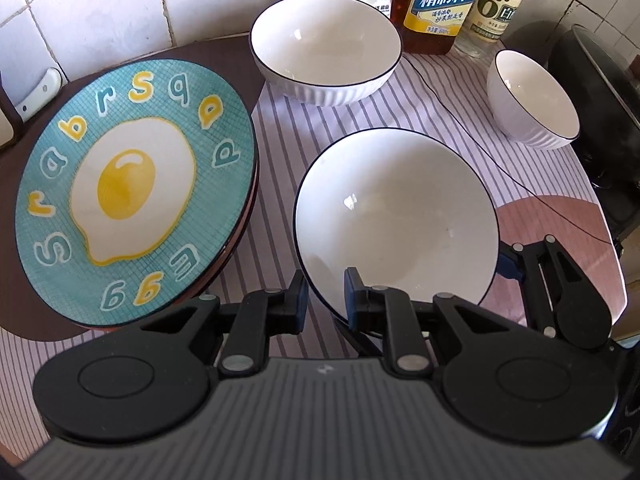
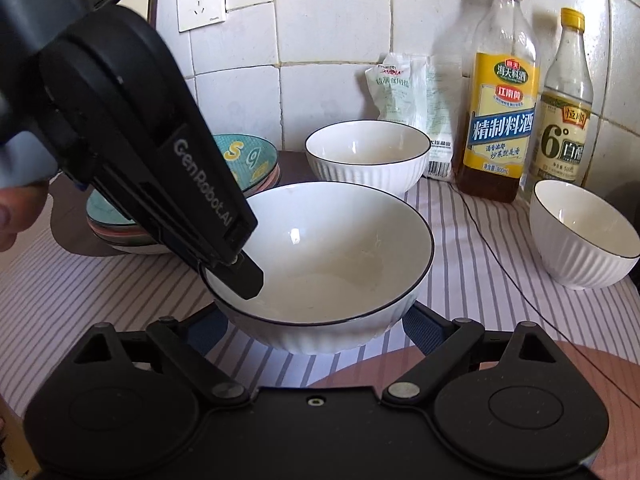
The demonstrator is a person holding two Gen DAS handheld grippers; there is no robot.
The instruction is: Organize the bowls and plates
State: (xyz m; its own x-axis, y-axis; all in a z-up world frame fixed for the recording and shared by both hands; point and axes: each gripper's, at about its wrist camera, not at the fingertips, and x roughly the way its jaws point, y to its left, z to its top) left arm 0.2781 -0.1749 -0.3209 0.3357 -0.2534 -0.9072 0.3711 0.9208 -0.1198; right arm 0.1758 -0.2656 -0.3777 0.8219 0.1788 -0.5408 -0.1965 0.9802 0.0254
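My left tongs (image 1: 325, 298) pinch the near rim of the wide white bowl (image 1: 396, 220), low centre of the left view, one finger inside and one outside. My right tongs (image 2: 314, 326) stand released, fingers straddling its base, bowl dead ahead. The egg plate stack (image 1: 132, 188) sits left. Farther up, a second wide bowl (image 1: 326, 44) looks the likely nesting target. A small bowl (image 1: 532, 96) waits upper right.
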